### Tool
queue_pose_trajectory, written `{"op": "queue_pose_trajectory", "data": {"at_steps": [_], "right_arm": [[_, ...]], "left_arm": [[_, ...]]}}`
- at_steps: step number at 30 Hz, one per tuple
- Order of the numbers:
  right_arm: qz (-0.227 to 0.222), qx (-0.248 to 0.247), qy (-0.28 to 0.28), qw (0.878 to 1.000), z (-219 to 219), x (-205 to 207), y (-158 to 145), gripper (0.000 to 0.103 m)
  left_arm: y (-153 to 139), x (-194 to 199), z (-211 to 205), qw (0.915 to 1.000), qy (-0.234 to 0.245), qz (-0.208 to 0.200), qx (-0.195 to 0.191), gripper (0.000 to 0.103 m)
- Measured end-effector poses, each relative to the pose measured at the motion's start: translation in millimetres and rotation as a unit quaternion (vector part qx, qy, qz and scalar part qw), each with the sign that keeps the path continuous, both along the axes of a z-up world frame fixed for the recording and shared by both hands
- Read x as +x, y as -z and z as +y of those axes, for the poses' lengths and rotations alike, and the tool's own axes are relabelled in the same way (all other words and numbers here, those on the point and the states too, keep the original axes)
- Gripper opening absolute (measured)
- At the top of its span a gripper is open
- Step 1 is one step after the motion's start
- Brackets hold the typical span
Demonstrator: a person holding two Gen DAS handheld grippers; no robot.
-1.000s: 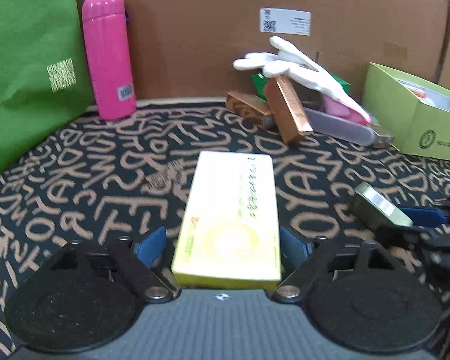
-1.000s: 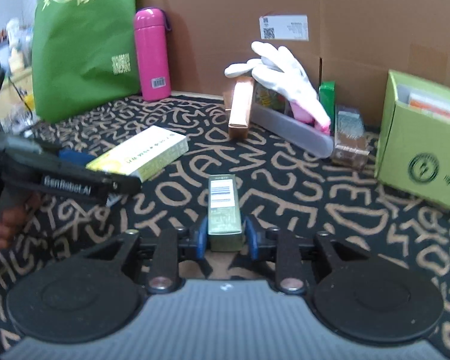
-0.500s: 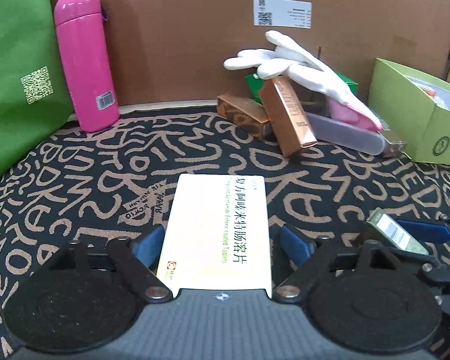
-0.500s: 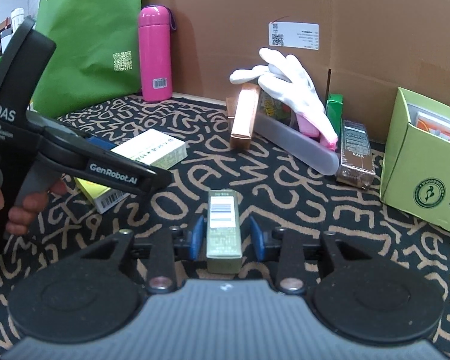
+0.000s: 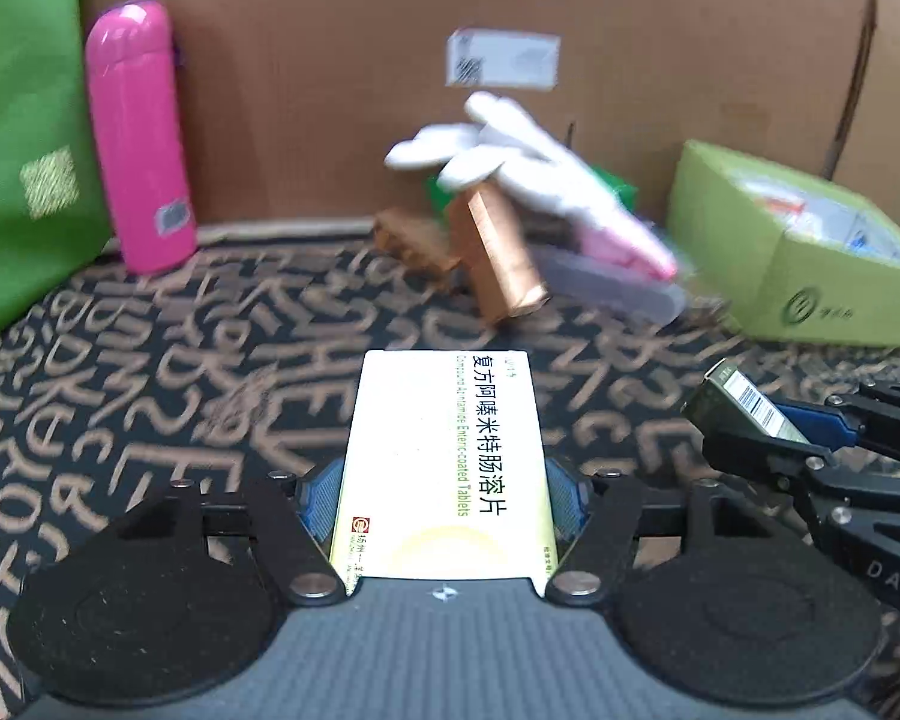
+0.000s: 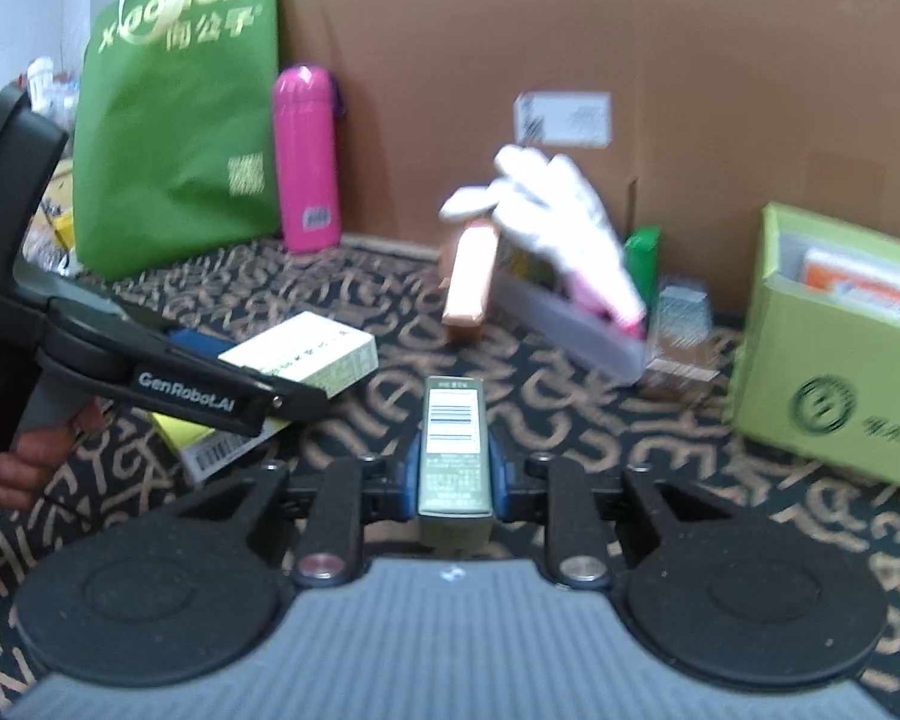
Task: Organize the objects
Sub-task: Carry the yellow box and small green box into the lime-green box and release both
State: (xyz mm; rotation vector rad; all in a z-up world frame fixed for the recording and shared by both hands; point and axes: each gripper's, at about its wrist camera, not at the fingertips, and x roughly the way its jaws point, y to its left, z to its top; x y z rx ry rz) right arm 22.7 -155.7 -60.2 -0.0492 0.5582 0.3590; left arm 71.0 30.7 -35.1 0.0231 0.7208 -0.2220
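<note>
Both claws just closed in and each grips a box. My left claw [image 5: 444, 495] is clamped across the yellow pill box [image 5: 444, 462]; my right claw [image 6: 453, 468] pinches the slim green box [image 6: 455, 450]. Both point down-forward over the patterned worktop [image 5: 150, 360], probably bound for the green carton [image 6: 834, 360].

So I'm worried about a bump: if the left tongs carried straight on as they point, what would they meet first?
Likely the copper box leaning under the white glove, with the patterned mat bare before it; depth is unclear.
</note>
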Motion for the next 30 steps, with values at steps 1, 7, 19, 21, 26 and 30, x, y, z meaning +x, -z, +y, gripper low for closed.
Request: {"op": "queue_pose_trajectory", "data": {"at_steps": [1, 7, 19, 21, 26, 30], "right_arm": [[-0.008, 0.001, 0.006, 1.0, -5, -2, -5, 0.022], [-0.058, 0.01, 0.05, 0.997, -47, -16, -34, 0.022], [-0.104, -0.015, 0.145, 0.984, -145, -10, -68, 0.022], [-0.104, -0.026, 0.165, 0.98, -162, -4, -69, 0.022], [-0.088, -0.06, 0.203, 0.973, -209, 28, -66, 0.022], [-0.063, -0.089, 0.219, 0.97, -244, 57, -58, 0.022]], "left_arm": [[-5, -1, -5, 1.0, 0.005, -0.008, -0.002, 0.069], [-39, 2, -44, 0.9967, 0.061, -0.052, -0.015, 0.069], [-90, 20, -160, 0.9784, 0.177, -0.103, -0.026, 0.069], [-95, 30, -182, 0.9767, 0.186, -0.105, -0.024, 0.069], [-94, 65, -232, 0.9755, 0.197, -0.094, -0.025, 0.069], [-80, 94, -265, 0.9763, 0.203, -0.069, -0.03, 0.069]]}}
